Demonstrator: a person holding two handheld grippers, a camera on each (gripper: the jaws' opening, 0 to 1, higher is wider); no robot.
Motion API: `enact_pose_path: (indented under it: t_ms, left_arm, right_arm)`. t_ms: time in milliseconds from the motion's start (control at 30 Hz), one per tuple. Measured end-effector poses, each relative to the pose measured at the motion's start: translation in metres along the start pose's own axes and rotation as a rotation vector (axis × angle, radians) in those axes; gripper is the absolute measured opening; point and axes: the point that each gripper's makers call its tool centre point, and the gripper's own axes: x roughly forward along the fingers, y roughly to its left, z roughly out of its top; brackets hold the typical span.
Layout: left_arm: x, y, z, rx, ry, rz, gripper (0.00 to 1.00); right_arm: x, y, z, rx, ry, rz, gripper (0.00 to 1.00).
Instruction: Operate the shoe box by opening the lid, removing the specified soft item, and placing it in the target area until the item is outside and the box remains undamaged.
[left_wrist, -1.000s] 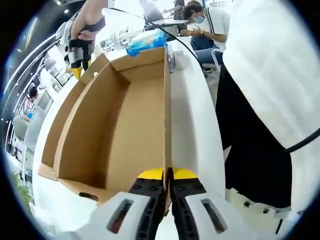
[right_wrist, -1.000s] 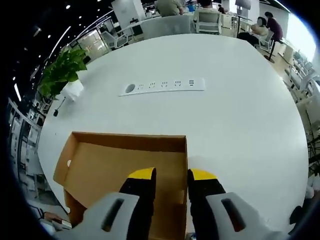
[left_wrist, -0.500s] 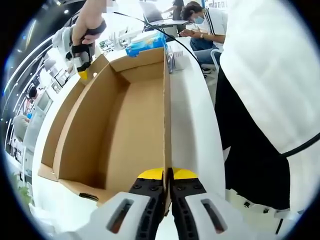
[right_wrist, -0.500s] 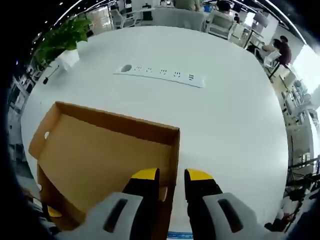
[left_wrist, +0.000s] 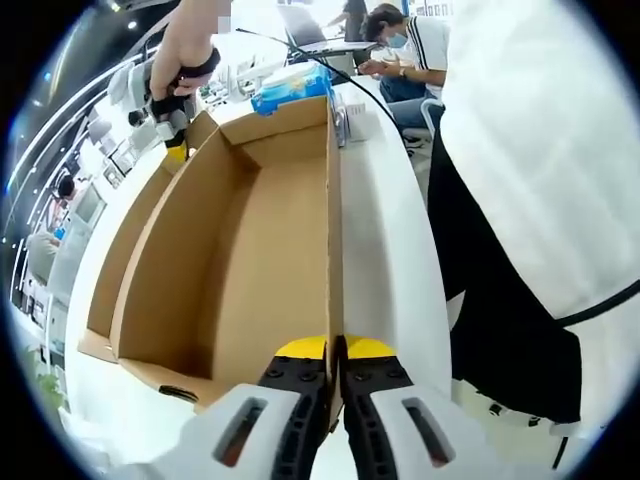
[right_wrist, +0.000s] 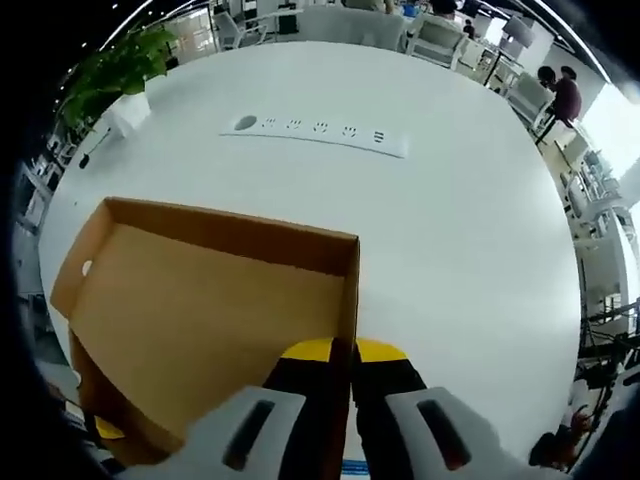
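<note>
The right tool (right_wrist: 344, 350) has just clamped the box (left_wrist: 250, 240) wall opposite the left tool (left_wrist: 334, 348), also clamped on it, steadying the box.

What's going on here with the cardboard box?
A person is working a brown cardboard shoe box on a white table with two hand-held grippers. The left gripper is shut on one edge of the box wall, and the right gripper is shut on another edge, at a corner. The box stands open and the part of its inside that shows looks empty. No soft item is in sight here.
</note>
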Motion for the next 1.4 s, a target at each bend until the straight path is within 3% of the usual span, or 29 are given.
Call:
enact_pose_path:
  t_ms: [167,467,633,700,900,1000,1100,1400]
  left_arm:
    - [0.000,0.000,0.000,-0.010,0.004,0.003,0.02]
    - [0.000,0.001,-0.001,-0.014,0.003,-0.001,0.02]
    - [0.001,0.004,-0.003,-0.070,0.010,-0.008,0.02]
    - [0.000,0.006,-0.007,-0.140,0.028,-0.021,0.02]
    - [-0.002,0.012,-0.014,-0.113,0.048,0.009,0.03]
    - [-0.002,0.012,-0.015,-0.101,0.045,0.030,0.03]
    - [-0.002,0.012,-0.014,-0.084,0.043,0.042,0.03]
    - [-0.002,0.012,-0.015,-0.097,0.048,0.026,0.03]
  right_arm:
    - [-0.012,0.004,0.003,0.038,-0.025,0.043,0.01]
    - [-0.010,0.002,-0.001,0.070,-0.052,0.047,0.01]
    - [-0.023,0.007,0.012,0.092,-0.124,0.084,0.00]
    - [-0.024,0.008,0.014,0.081,-0.133,0.098,0.00]
    - [-0.029,0.007,0.011,0.022,-0.171,0.080,0.01]
    - [-0.045,0.010,0.005,0.120,-0.233,0.074,0.00]
    - [-0.053,0.009,0.010,-0.005,-0.287,0.016,0.01]
    - [-0.068,0.013,0.014,-0.113,-0.401,-0.045,0.02]
